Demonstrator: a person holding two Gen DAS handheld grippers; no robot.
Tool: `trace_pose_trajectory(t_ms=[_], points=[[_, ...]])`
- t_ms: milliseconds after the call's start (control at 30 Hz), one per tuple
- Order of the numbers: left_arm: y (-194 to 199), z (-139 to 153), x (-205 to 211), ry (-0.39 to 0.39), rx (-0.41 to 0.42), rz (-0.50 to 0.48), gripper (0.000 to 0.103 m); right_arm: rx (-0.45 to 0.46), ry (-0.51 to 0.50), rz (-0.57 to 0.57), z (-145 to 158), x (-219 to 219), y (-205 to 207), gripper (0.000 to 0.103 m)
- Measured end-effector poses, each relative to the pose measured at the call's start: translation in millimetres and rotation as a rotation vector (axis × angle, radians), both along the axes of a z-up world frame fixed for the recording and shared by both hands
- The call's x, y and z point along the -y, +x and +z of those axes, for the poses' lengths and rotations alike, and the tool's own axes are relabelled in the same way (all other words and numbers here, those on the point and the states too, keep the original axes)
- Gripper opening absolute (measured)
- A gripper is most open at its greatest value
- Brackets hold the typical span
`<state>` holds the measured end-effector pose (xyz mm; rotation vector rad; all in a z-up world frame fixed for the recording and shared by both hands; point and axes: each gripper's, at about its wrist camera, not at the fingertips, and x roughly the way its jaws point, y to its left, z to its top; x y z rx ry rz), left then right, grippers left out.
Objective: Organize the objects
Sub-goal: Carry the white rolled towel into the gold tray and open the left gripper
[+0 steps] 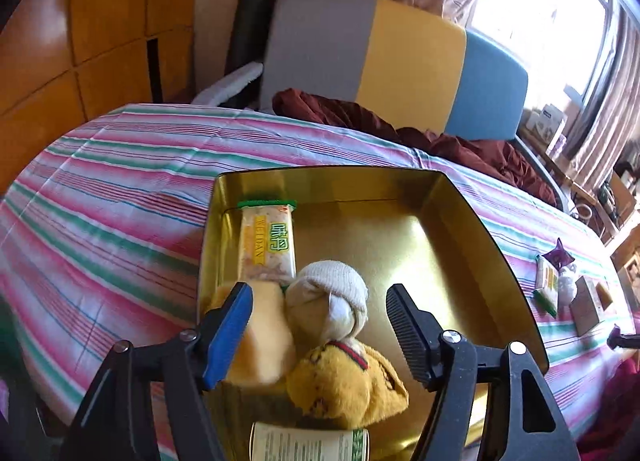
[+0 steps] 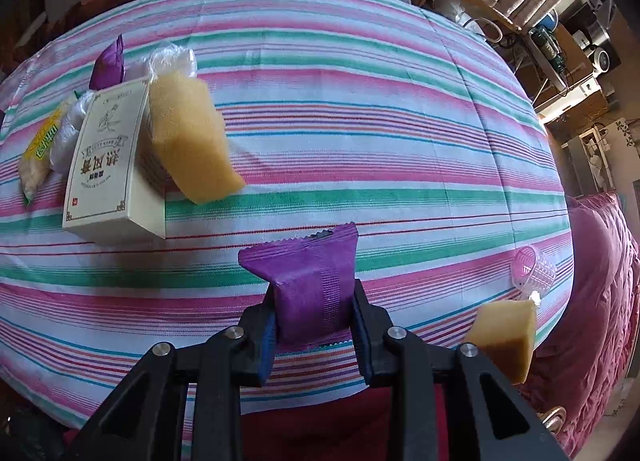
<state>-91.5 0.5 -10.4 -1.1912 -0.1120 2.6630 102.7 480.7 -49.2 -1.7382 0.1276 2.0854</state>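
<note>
- Purple snack packet: pinched upright between the pressed-together pads of the right gripper, just above the striped tablecloth
- Gold tin tray: already holds a rolled white sock, yellow sponge and biscuit packet
- Left gripper: jaws spread, empty, over the sock
- Advice: carry the packet level to the tray's bare right half; release low

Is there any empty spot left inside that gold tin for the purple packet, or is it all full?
Yes. The gold tin is crowded along its left side: cracker pack, sponge, white sock ball and yellow plush. Its right half, between the sock ball and the right wall, is bare. The purple packet sits clamped in the right gripper.
</note>
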Motion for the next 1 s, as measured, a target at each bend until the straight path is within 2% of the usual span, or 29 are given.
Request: trace_pose_trajectory(t_ms=[100,167,300,433,567,733,867,1000], points=[[15,3,4,-0.004,-0.015,0.010,0.071,-0.047,0.021,-0.015,10,4,4,0.031],[23,5,6,-0.014,-0.029,0.012,0.073,-0.101,0.001,-0.013,22,14,5,0.031],[35,9,11,-0.029,-0.055,0.014,0.074,-0.212,0.009,0.054,59,51,-6,0.031],[42,12,17,-0.011,-0.069,0.032,0.075,-0.314,-0.045,0.221,96,115,-31,0.031],[47,11,22,-0.005,-0.067,0.039,0.075,-0.378,-0.114,0.429,113,201,-62,0.031],[53,10,28,-0.008,-0.066,0.042,0.076,-0.401,-0.234,0.648,113,303,-93,0.031],[57,11,39,0.009,-0.076,0.068,0.076,-0.360,-0.292,0.787,96,371,-105,0.031],[57,11,52,0.022,-0.077,0.098,0.077,-0.272,-0.309,0.840,64,413,-117,0.031]])
